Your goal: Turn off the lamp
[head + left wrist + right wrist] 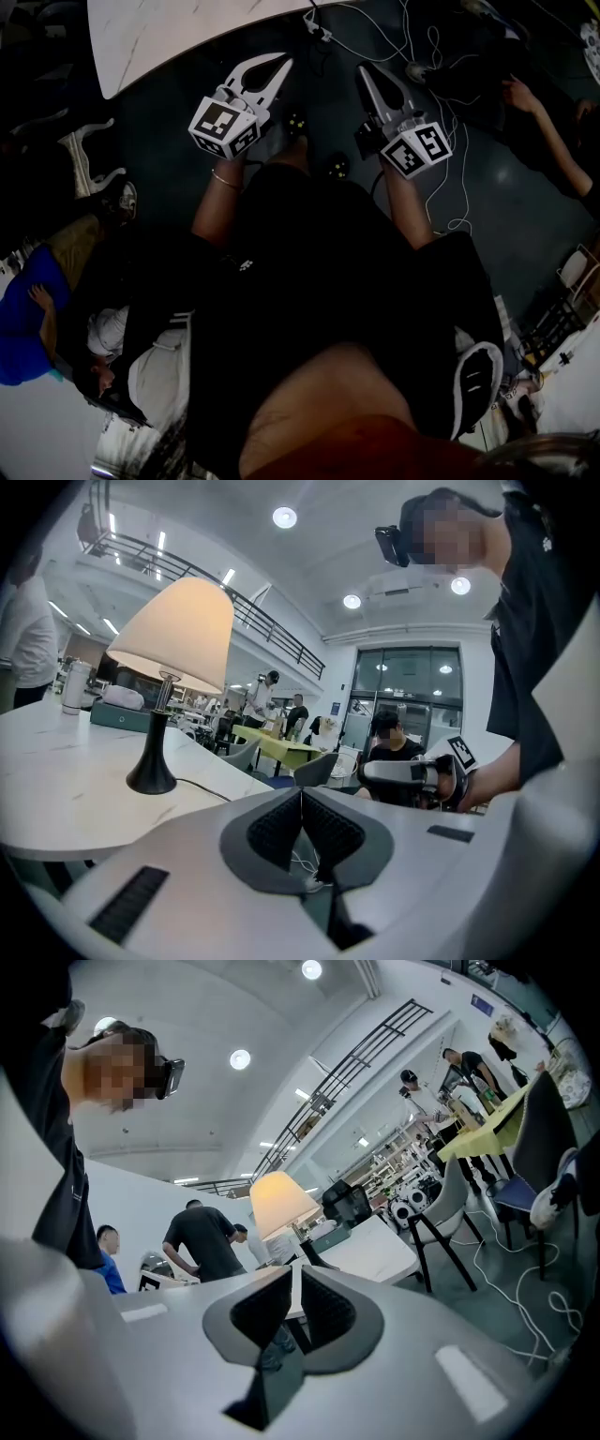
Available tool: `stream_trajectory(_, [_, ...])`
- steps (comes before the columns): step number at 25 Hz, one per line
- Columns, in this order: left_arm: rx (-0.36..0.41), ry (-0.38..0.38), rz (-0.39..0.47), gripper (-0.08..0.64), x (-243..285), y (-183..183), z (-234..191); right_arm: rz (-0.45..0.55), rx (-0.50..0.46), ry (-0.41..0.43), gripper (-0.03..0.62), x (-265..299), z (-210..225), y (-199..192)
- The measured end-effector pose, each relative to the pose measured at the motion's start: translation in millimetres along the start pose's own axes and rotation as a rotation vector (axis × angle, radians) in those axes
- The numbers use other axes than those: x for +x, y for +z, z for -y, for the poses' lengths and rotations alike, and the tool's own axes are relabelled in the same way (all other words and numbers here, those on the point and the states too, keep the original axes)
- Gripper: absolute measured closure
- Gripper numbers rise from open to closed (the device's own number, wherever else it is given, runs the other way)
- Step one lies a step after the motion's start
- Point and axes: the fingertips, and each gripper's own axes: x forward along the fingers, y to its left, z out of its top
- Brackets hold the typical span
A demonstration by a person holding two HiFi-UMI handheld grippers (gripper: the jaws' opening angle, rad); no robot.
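The lamp (173, 639) is standing on the white bench (56, 794), upper left in the left gripper view and centre frame, farther off, in the right gripper view. It is glowing, so the task isn't done yet. In the head view only a corner of the bench is showing at top left, w/ no lamp in frame.

Left gripper (301, 794) is sitting w/ its jaws pressed together, pads meeting at the tips, nothing between them. Right gripper (292, 1274) is likewise closed & empty. Both are pointing roughly level, well apart from the lamp and not touching anything.

Handling, as a judgement: the cream shade (187, 621) is looking thin & soft, prob. denting easily, so no grabbing there. The slim dark stem (159, 719) is flaring into a small round base (152, 778), and w/ a wide shade up top the whole thing is likely light & tippy; a sideways push could be sliding it on the smooth bench or toppling it. The stem is looking stiff & a bit slick, so it's the best spot for steadying.

No switch is showing in any view. A dark cord (202, 787) is running off the base toward frame right, so an inline switch is possible; otherwise it's prob. at the neck under the shade. Either way, it's calling for a light press w/ closed tips, while the other gripper is bracing the stem.
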Motion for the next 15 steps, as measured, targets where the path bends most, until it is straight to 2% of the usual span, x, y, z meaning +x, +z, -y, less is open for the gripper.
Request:
stream_trajectory(10, [-0.019, -0.063, -0.046, 0.552, 9.3, -19.4, -36.5, -0.065, -0.045, -0.089, 0.574, 34.1, 19.3, -29.2])
stream_trajectory(15, [-0.020, -0.057, -0.074, 0.552, 23.7, -39.8, -46.8, -0.168, -0.043, -0.092, 0.569, 52.6, 37.0, -47.6])
